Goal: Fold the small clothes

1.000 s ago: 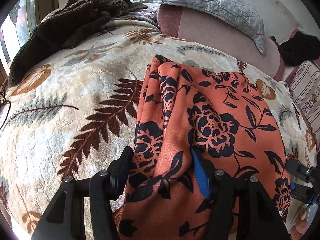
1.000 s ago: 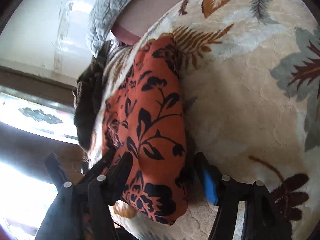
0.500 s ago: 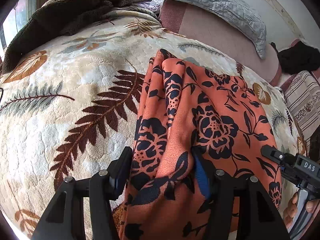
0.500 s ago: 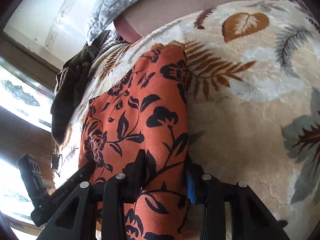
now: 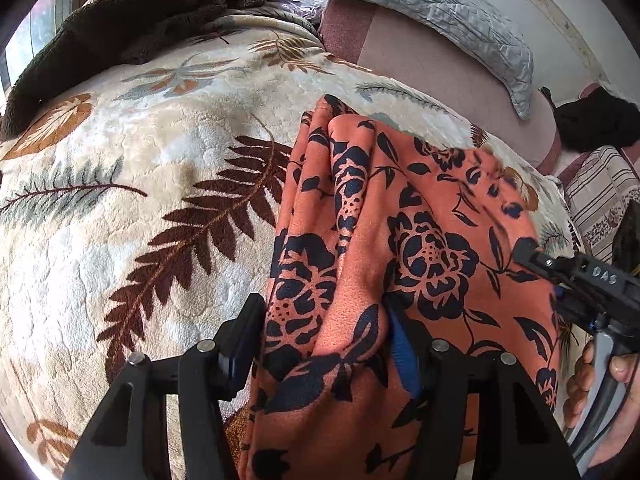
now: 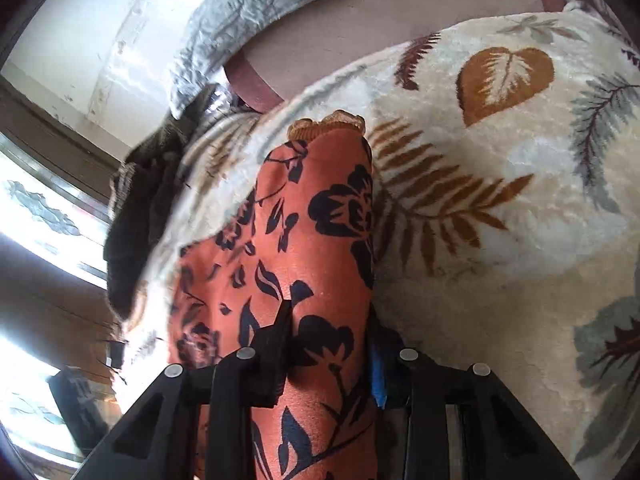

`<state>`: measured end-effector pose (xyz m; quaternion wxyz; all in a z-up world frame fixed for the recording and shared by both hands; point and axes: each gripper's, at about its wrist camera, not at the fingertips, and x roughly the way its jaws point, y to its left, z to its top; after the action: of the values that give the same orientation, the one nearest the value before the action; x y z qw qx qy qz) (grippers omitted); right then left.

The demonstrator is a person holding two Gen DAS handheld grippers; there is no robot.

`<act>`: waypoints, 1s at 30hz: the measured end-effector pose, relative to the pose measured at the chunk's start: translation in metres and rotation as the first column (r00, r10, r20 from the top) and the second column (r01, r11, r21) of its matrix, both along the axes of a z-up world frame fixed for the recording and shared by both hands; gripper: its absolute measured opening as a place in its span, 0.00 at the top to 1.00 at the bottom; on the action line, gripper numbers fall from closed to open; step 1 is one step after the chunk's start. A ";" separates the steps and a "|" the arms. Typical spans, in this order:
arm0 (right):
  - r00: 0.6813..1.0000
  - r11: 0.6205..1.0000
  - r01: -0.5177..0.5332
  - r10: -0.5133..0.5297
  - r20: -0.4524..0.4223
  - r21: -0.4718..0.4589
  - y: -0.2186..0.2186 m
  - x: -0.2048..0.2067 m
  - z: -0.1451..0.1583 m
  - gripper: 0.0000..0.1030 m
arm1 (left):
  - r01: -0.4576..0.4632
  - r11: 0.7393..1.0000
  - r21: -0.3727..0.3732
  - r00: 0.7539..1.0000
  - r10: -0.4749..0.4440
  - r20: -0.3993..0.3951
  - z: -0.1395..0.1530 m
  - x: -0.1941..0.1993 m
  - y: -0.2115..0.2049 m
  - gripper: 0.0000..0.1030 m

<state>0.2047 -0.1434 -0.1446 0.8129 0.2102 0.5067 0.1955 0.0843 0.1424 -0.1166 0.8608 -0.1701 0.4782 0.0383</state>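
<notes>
Left gripper point(image 5: 326, 344): nearest the camera in the left wrist view, pointing down at the bed; its two black fingers stand on either side of a bunched fold of the orange cloth, and both pads press into it, so it is gripping the cloth.
Right gripper point(image 6: 328, 356): its jaws are closing, with a thick fold of the same cloth between them; both fingers already bear against the fabric. In the left wrist view its black body shows at the right edge, with a person's hand point(image 5: 600, 396) around the handle.
Orange cloth point(image 5: 400, 240): a small garment, orange with a dark flower print, lying folded lengthwise on the blanket. Its near end is raised in the two grippers, and the rest runs away from them toward the head of the bed. In the right wrist view a ribbed hem marks its far end.
Blanket point(image 5: 140, 220): plush cream cover with brown, grey and rust leaves, spread over the bed under the cloth.
Dark throw point(image 5: 140, 12): a fuzzy dark brown heap at the far left corner of the bed, well apart from the cloth.
Pillow point(image 5: 420, 4): pale grey, quilted, along the far edge, resting on a pink bolster.
Dark bundle point(image 5: 596, 120): beyond the far right corner; too blurred to identify.
</notes>
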 end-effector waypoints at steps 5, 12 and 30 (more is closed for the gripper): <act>0.999 0.982 0.041 -0.039 -0.018 0.182 -0.023 -0.016 -0.002 0.32 | 0.000 1.000 -0.014 1.000 0.001 0.027 0.009 -0.004 0.002 0.42; 0.994 0.970 -0.005 0.033 -0.108 0.244 -0.027 -0.066 -0.024 0.53 | -0.009 0.997 0.081 0.997 0.002 0.078 0.022 -0.039 0.006 0.42; 0.996 0.998 -0.059 0.058 -0.064 -0.005 -0.002 -0.112 -0.005 0.64 | -0.010 0.998 0.060 0.999 0.008 0.044 0.010 -0.035 0.010 0.40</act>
<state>0.0928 -0.1449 -0.1501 0.7909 0.1987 0.5391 0.2107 0.0496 0.1524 -0.1071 0.8755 -0.1471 0.4572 0.0528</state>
